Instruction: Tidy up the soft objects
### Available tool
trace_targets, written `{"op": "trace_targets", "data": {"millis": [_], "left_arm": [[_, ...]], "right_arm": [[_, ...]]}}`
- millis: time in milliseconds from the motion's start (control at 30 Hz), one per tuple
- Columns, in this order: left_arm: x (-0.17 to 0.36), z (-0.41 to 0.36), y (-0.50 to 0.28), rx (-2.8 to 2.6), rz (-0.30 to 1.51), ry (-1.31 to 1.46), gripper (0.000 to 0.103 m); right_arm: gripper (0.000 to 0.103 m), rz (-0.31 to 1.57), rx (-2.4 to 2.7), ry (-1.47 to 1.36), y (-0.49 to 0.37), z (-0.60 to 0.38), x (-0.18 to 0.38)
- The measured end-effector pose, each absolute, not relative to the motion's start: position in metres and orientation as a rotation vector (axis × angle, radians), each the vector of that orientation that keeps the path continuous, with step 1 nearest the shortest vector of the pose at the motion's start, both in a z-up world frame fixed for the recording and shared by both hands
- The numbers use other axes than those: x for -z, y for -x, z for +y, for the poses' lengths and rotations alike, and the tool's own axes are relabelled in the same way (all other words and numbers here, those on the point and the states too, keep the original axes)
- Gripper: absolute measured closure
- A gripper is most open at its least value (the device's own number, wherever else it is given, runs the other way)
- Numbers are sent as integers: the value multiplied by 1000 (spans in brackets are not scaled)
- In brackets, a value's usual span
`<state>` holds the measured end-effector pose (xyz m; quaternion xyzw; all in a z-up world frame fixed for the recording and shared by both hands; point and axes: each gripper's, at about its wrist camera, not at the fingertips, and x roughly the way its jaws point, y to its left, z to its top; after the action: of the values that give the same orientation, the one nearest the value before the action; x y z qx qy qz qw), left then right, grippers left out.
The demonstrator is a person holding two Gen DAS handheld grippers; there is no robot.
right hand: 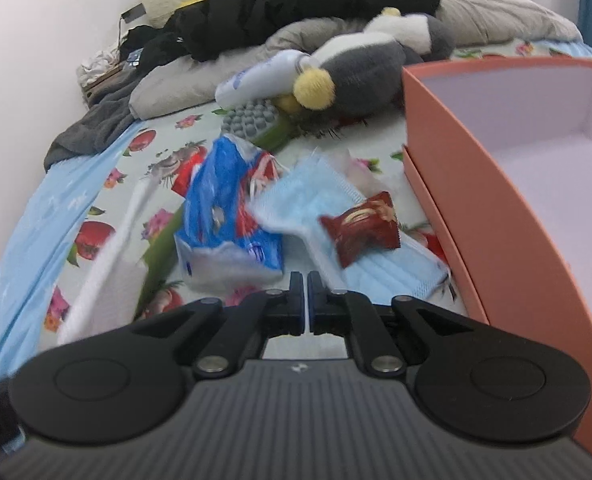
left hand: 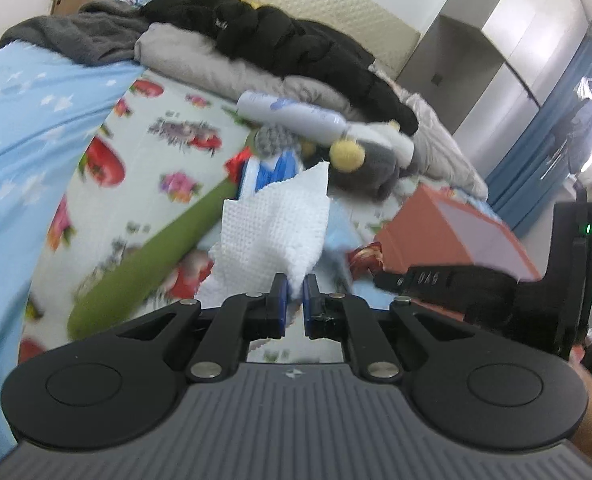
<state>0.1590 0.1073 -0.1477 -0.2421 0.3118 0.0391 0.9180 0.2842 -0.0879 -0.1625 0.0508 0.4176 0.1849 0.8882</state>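
My left gripper [left hand: 295, 285] is shut on the lower corner of a white embossed paper tissue [left hand: 276, 220], which stands up above the floral bed sheet [left hand: 168, 140]. My right gripper [right hand: 307, 280] is shut on the white edge of a blue face mask [right hand: 380, 270], and a red sweet wrapper [right hand: 362, 226] lies on the mask. A blue tissue pack [right hand: 224, 208] sits just left of the mask. The same white tissue [right hand: 108, 256] shows blurred at the left. A grey and white plush toy [right hand: 360, 64] with a yellow pompom lies further back.
An open orange box [right hand: 496, 184] with a pale inside stands at the right. A white tube [right hand: 256, 80], a grey knobbed ball [right hand: 250, 118] and a green roll [left hand: 144, 256] lie on the bed. A black jacket [left hand: 296, 44] and grey bedding [left hand: 200, 60] are piled behind.
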Motion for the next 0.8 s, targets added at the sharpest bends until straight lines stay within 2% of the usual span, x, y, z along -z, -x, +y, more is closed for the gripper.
{"op": "trace_targets", "data": {"millis": [100,167,233,333,400,433,467,567,633,800], "left_arm": [[159,104,-144,-91,679,498,93],[165,104,-137,-102,696,498,93],[171,104,-135,-120,713,485,93],[181,106,-139,-129,750,488,92],[186,106,-142,-128,764,481,78],[188,106,-146,-132,778,475,59],[191,106,-149,-133,793,473,47],[198,106,-154,-145,804,466,44],[202,106,-158,-145,814,453,41],[217,108,-171,-150,863,428,40]], "right_arm": [[95,885,-375,-116,-286,-91,169],[88,873,-366,-101,-286,-88,171],[64,852,-354,-97,-289,-86,174],[66,817,-341,-83,-298,-81,177],[66,816,-304,-69,-306,-78,182],[66,824,-277,-71,-312,-78,184],[66,835,-254,-80,-317,-78,187],[64,853,-229,-122,-332,-80,196],[57,856,-199,-125,-338,-78,202],[55,857,-162,-146,-352,-76,217]]}}
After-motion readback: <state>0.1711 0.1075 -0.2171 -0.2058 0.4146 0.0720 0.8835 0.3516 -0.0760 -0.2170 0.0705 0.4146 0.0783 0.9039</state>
